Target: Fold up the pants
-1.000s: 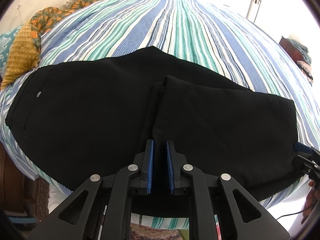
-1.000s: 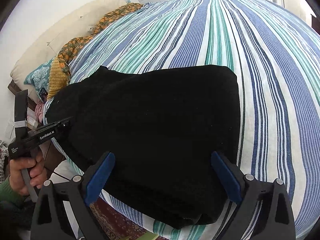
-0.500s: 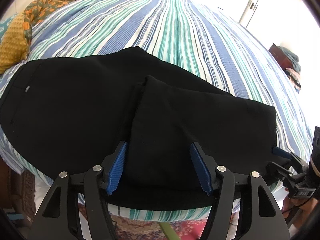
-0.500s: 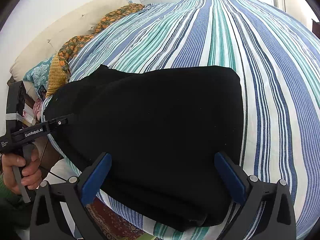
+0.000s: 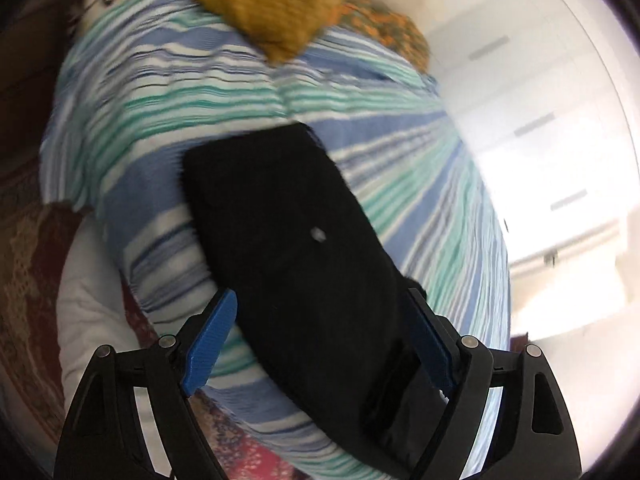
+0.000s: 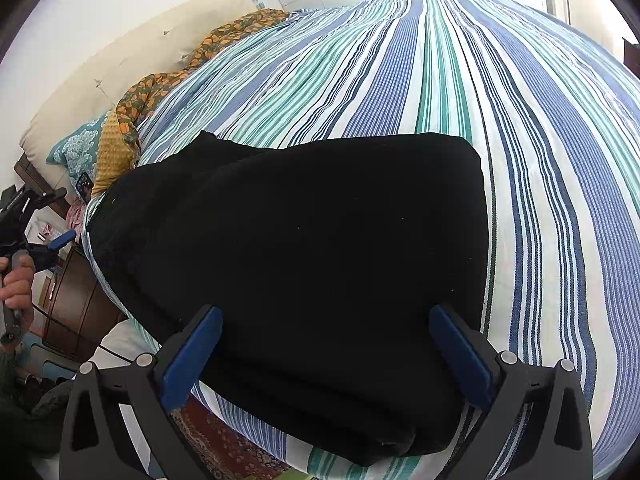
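Black pants (image 6: 320, 260) lie folded over on the striped bed (image 6: 540, 160) near its front edge. In the blurred left wrist view their waist end (image 5: 288, 248) with a small silver button (image 5: 318, 235) runs up from between the fingers. My left gripper (image 5: 320, 344) is open and empty, just off the waist end; it also shows at the far left of the right wrist view (image 6: 52, 244), off the bed's corner. My right gripper (image 6: 324, 356) is open and empty above the folded leg end at the bed's edge.
A mustard cushion (image 5: 272, 4) and orange-patterned pillow (image 6: 156, 92) lie at the head of the bed, by a cream headboard (image 6: 132, 56). A wooden bedside table (image 6: 76, 312) and a red patterned rug (image 5: 24, 260) are beside the bed. White wardrobes (image 5: 540, 120) stand beyond.
My left gripper opened, let go of the pant leg laid over the fold, and swung left to the waist end. My right gripper stayed open and hardly moved.
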Motion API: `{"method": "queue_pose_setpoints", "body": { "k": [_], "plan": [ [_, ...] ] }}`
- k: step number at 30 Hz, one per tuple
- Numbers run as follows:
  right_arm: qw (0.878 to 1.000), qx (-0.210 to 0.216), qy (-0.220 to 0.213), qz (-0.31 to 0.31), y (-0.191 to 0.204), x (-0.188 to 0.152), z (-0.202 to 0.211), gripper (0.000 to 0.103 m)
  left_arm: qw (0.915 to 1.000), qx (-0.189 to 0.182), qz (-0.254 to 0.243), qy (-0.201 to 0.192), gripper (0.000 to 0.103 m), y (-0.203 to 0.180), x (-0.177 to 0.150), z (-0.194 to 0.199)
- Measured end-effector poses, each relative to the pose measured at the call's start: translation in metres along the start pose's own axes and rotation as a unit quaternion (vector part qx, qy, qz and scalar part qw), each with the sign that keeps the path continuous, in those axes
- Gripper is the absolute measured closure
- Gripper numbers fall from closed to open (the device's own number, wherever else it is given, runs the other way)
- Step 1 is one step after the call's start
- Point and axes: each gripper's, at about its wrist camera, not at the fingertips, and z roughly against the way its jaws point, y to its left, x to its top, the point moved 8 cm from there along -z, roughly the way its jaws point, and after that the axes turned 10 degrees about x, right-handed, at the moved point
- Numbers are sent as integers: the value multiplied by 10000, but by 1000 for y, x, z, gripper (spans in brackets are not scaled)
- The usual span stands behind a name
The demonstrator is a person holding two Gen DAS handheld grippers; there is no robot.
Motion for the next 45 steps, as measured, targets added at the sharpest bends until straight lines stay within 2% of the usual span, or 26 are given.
{"method": "queue_pose_setpoints", "body": {
  "k": [2, 4, 8, 11, 13, 21, 24, 28, 31, 33, 37, 42, 45],
  "plan": [
    [10000, -3, -2, 8, 0, 0, 0, 0, 9982, 89, 589, -11, 20, 31, 16, -4],
    [10000, -3, -1, 8, -1, 0, 0, 0, 9966, 87, 816, 24, 25, 46, 25, -11],
    [10000, -29, 2, 20, -1, 0, 0, 0, 9987, 69, 514, 27, 31, 37, 32, -29],
    [10000, -34, 2, 25, -1, 0, 0, 0, 9989, 55, 467, 68, 42, 39, 37, -47],
    [10000, -34, 3, 28, -1, 0, 0, 0, 9981, -107, 591, 107, 51, 42, 40, -59],
    [10000, -49, -7, 45, -1, 0, 0, 0, 9931, -643, 941, 285, 52, 54, 53, -87],
    [10000, -65, -16, 61, -1, 0, -1, 0, 9923, -679, 997, 298, 55, 51, 56, -90],
    [9999, -84, -27, 93, -1, 1, -1, 0, 9934, -580, 928, 347, 76, 52, 53, -89],
    [9999, -98, -46, 110, 0, 0, -2, 0, 9925, -619, 979, 395, 82, 51, 52, -78],
    [9999, -95, -53, 114, 0, 0, -2, 0, 9943, -574, 834, 331, 83, 39, 53, -63],
    [9999, -91, -61, 115, -1, 1, -2, 0, 9937, -995, 480, 178, 84, -6, 50, -20],
    [9999, -91, -54, 121, 0, 1, 0, 0, 9914, -1078, -721, -149, 84, -80, 17, 33],
    [10000, -42, -8, 53, 0, 4, 3, 0, 9818, -894, -1627, -389, 84, -124, -18, 55]
  ]
}}
